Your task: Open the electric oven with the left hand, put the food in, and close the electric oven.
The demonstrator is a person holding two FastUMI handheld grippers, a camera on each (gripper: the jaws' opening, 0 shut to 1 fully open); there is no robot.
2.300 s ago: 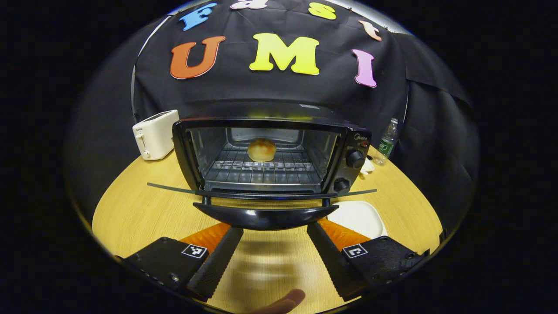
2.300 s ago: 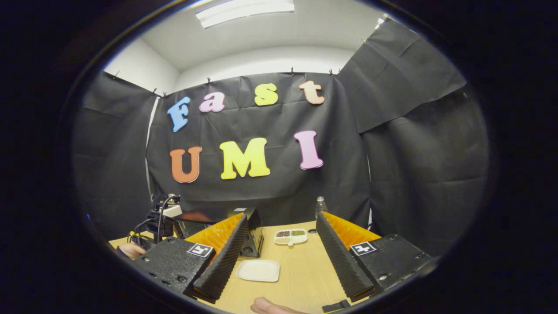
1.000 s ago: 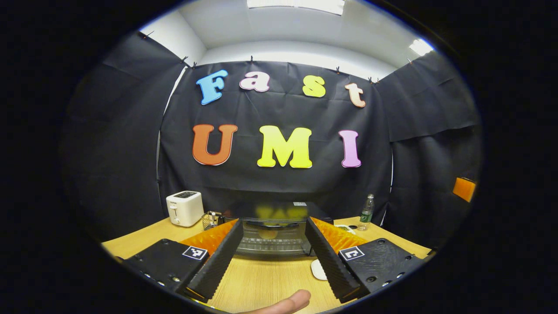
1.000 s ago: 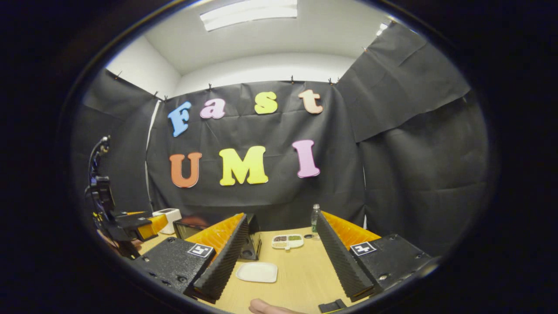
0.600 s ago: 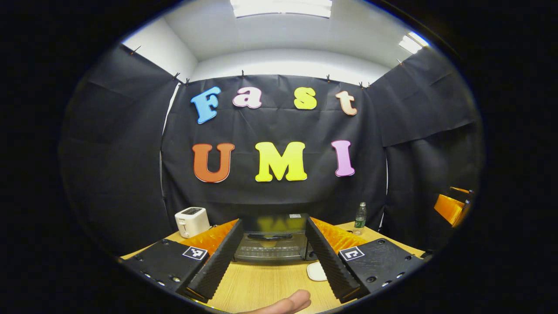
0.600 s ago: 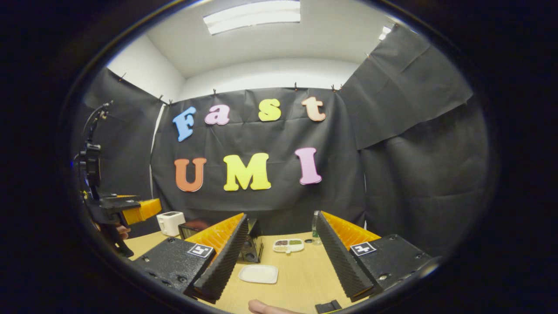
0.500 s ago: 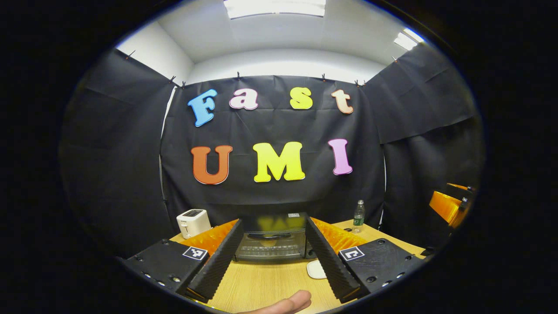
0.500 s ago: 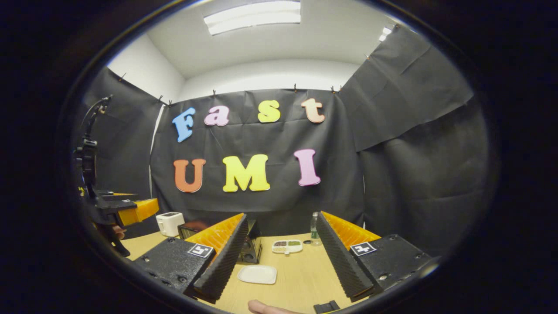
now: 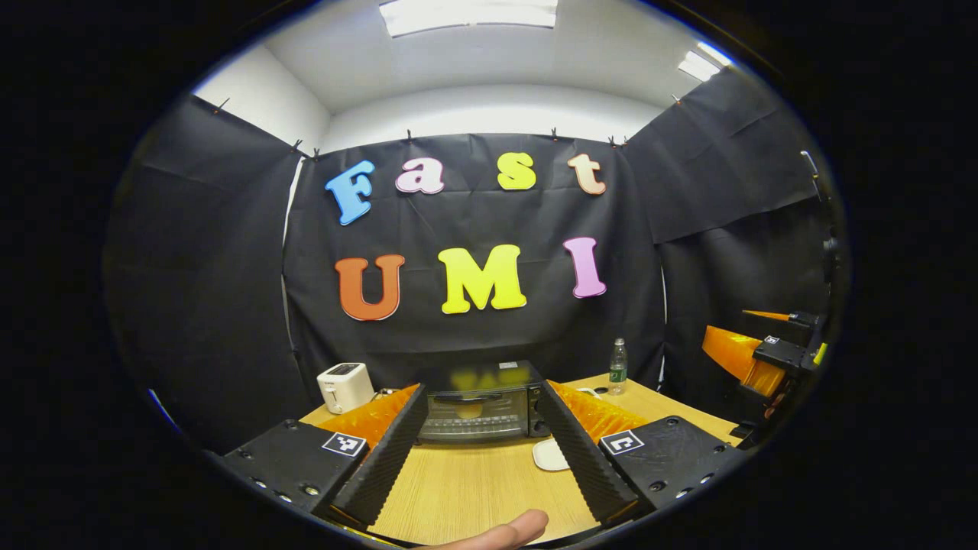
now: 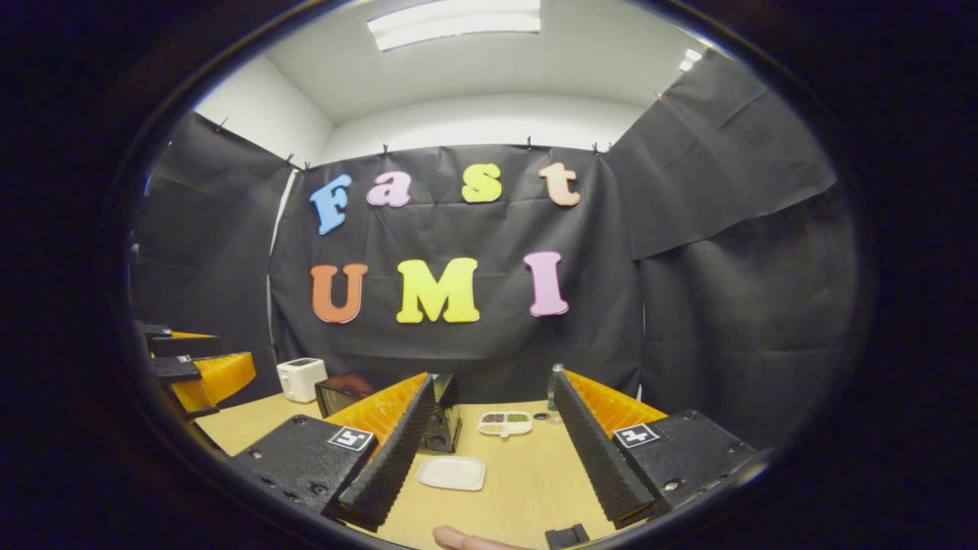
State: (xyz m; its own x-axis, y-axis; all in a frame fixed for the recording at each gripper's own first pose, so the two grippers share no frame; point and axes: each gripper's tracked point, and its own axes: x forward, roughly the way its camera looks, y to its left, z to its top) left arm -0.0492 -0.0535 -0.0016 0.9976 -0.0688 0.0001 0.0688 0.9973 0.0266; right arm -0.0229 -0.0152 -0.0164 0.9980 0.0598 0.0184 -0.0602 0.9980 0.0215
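The black electric oven (image 9: 475,412) stands at the back of the wooden table with its glass door closed. A round bun (image 9: 467,411) shows dimly through the glass. My left gripper (image 9: 478,392) is open and held back from the oven, with nothing between its fingers. My right gripper (image 10: 493,378) is also open and empty, hovering over the table to the right of the oven (image 10: 341,393). The right gripper (image 9: 752,357) appears at the far right of the left gripper view, and the left gripper (image 10: 200,374) at the far left of the right gripper view.
An empty white plate (image 10: 452,472) lies on the table right of the oven. A divided dish of condiments (image 10: 504,422) and a water bottle (image 10: 552,386) stand behind it. A white toaster (image 9: 345,386) sits left of the oven. A fingertip (image 9: 504,531) shows at the bottom edge.
The oven door, open 2.3 s ago with its handle between my left fingers, is now closed. My left gripper has drawn back and risen. The right gripper has barely shifted.
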